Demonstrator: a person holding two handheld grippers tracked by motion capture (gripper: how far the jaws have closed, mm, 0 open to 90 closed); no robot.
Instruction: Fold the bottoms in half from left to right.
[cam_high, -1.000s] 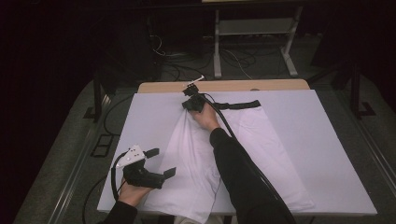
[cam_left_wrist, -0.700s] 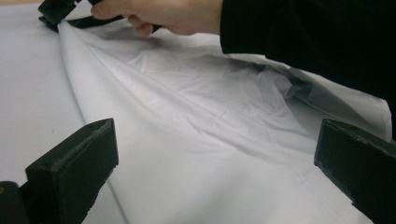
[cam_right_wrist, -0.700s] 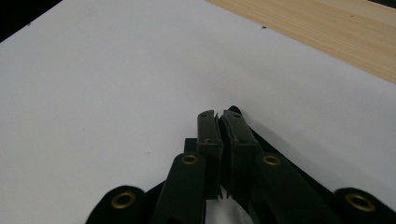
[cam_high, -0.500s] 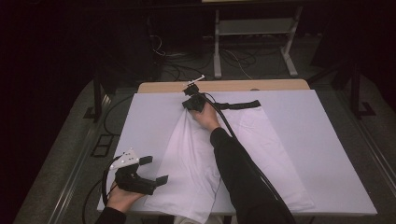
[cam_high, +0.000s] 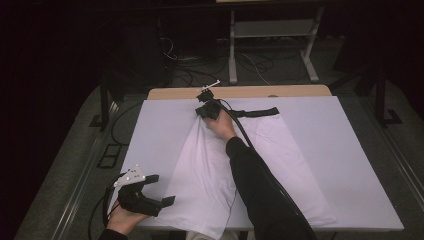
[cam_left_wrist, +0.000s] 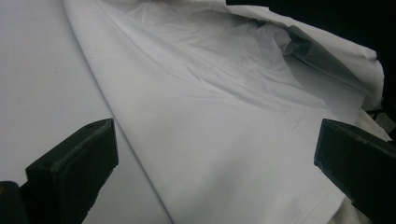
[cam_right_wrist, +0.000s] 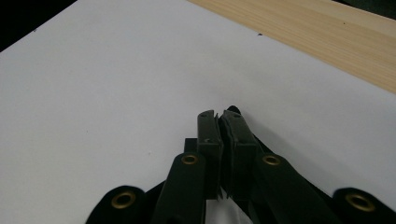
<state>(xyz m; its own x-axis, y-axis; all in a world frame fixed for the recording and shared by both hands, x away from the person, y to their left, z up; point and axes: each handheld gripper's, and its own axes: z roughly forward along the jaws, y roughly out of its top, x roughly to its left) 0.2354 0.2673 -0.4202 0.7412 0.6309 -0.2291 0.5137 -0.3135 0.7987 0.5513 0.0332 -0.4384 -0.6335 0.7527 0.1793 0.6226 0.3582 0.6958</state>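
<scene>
Right gripper (cam_high: 207, 103) fingers clamped on the cloth (cam_high: 210, 170) at its far end. Left gripper (cam_high: 157, 190) fingers spread wide beside the cloth's near edge on the counter (cam_high: 350, 150).

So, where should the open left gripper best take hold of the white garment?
Probably at the near hem of the white garment, its left edge, coming from the left gripper side. That edge lies flat and free on the table, while the right gripper pinches the far end.

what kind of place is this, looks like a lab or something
Probably a lab or recording studio: a white-covered table with a white garment, loose cables on the floor, and a metal stand in dark surroundings.
</scene>
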